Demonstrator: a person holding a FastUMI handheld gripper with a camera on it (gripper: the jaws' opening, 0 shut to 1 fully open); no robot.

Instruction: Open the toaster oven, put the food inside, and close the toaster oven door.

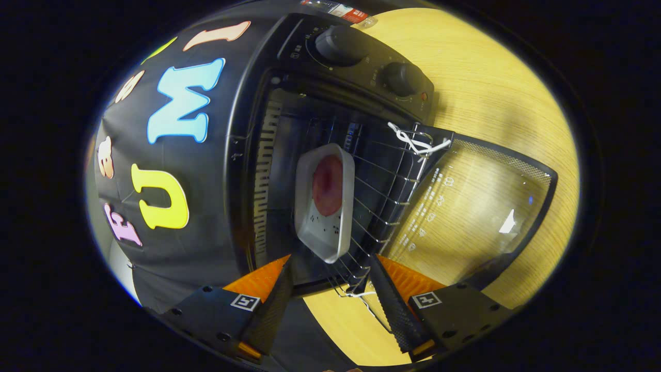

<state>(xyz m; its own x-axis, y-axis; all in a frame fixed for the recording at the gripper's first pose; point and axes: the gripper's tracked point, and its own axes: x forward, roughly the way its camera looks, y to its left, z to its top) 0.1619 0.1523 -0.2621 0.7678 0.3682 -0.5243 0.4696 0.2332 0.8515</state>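
Oven (356,67) open, door (480,201) down on table (496,77). Tray (325,201) with food (327,185) sits on rack (382,191) inside. My gripper (330,305) spread, holding nothing. I reckon only closing remains.

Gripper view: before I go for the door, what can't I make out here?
- Oven: the back of its cavity is dark; nothing legible there.
- Tray with food on the rack: how deep it sits is unclear in the fisheye view.
- Door: open; its far edge and handle are not clearly shown.
- Knobs: their markings are too small to read.
- Gripper: open, holding nothing.
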